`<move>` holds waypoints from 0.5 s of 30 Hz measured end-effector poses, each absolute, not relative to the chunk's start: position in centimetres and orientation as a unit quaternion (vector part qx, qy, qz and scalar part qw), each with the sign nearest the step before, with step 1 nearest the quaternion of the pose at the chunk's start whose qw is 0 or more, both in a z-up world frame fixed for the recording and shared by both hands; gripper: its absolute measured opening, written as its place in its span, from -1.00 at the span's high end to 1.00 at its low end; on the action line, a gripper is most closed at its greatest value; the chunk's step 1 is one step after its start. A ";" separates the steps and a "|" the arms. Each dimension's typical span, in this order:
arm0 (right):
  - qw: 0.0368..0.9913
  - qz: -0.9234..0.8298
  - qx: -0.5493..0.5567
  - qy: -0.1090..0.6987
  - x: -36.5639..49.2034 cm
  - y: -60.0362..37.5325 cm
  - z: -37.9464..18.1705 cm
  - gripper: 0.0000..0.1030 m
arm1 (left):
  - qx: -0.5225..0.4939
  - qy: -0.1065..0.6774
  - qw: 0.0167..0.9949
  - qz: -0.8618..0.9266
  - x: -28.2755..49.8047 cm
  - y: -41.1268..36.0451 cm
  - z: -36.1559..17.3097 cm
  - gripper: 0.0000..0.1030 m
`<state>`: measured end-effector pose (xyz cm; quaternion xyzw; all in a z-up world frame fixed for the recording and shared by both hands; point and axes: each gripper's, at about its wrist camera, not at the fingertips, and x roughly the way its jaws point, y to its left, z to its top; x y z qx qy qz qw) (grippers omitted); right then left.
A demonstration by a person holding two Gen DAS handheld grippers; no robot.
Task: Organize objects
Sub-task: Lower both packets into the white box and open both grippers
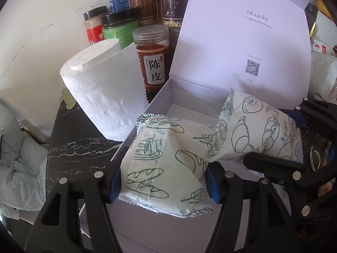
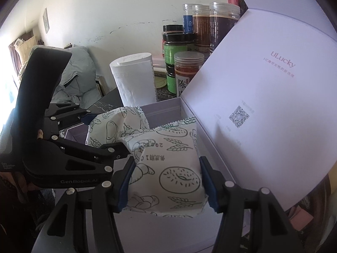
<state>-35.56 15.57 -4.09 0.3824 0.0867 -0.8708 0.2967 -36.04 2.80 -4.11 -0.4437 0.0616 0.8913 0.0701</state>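
Observation:
My left gripper [image 1: 164,181] is shut on a white bread-print snack packet [image 1: 166,164] and holds it over the open lavender box [image 1: 189,107]. My right gripper [image 2: 164,186] is shut on a second bread-print packet [image 2: 168,168], also over the box [image 2: 164,110]. In the left wrist view the right gripper [image 1: 273,135] and its packet [image 1: 259,128] are at the right. In the right wrist view the left gripper [image 2: 105,132] and its packet [image 2: 113,126] are at the left. The two packets touch. The box lid [image 1: 242,38] stands open behind.
A white paper roll [image 1: 101,92] stands left of the box on the dark marble table [image 1: 73,147]. Several jars, one an orange-filled jar [image 1: 152,57], stand against the wall behind. Grey-green bedding [image 1: 19,158] lies at the far left.

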 end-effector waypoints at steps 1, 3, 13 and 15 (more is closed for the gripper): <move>0.295 -0.871 0.384 0.085 -35.6 15.7 -4.1 -0.17 | -0.444 0.061 0.070 0.891 -36.1 2.7 -4.2 -0.21; 0.292 -0.870 0.388 0.084 -35.7 15.8 -4.2 -0.19 | -0.443 0.061 0.071 0.892 -36.1 2.8 -4.2 -0.22; 0.277 -0.875 0.384 0.103 -35.0 15.6 -3.5 -0.20 | -0.450 0.046 0.084 0.888 -35.7 3.2 -4.3 -0.25; 0.273 -0.876 0.386 0.095 -35.1 15.9 -3.3 -0.20 | -0.437 0.050 0.085 0.894 -35.3 3.5 -3.8 -0.28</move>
